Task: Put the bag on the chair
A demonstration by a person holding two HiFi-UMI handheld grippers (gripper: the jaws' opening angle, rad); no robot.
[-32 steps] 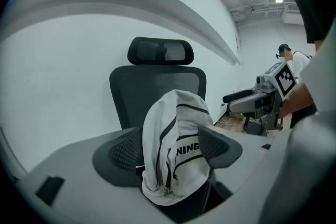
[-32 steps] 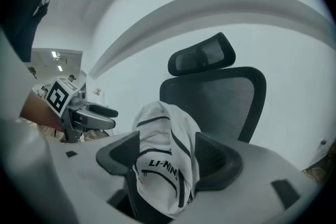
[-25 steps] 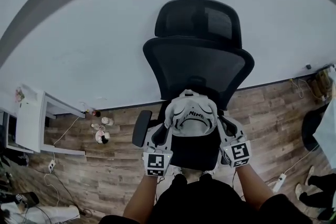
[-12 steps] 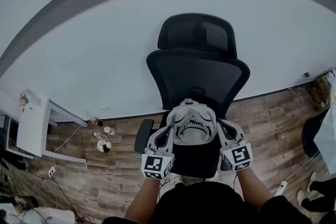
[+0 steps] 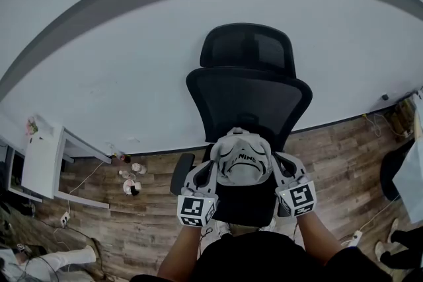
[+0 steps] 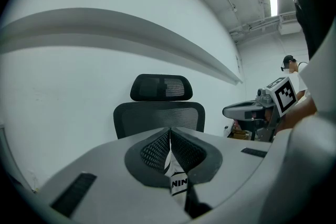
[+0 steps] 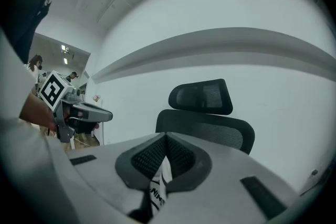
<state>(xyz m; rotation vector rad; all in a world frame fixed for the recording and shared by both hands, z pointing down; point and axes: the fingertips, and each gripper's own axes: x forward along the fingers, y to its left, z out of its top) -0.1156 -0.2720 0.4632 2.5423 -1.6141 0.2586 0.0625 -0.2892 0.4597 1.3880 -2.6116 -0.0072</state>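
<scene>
A grey-white bag (image 5: pixel 243 160) with dark print hangs over the seat of a black mesh office chair (image 5: pixel 248 86). My left gripper (image 5: pixel 211 167) is shut on the bag's left side, and my right gripper (image 5: pixel 278 163) is shut on its right side. In the left gripper view the pads (image 6: pixel 157 150) pinch a white printed strip of the bag (image 6: pixel 178 183), with the chair (image 6: pixel 160 108) behind. The right gripper view shows the same: jaws closed (image 7: pixel 165 153) on a printed strip (image 7: pixel 157 192), with the chair back (image 7: pixel 210 122) beyond.
A white wall rises right behind the chair. A white desk (image 5: pixel 38 164) stands at the left, with small items (image 5: pixel 129 174) on the wood floor near it. Cables and a power strip (image 5: pixel 350 234) lie at the right. People stand in the room beyond the grippers.
The whole view has tilted a little, so the chair and bag sit lower in the picture. Both grippers still hold the bag over the seat.
</scene>
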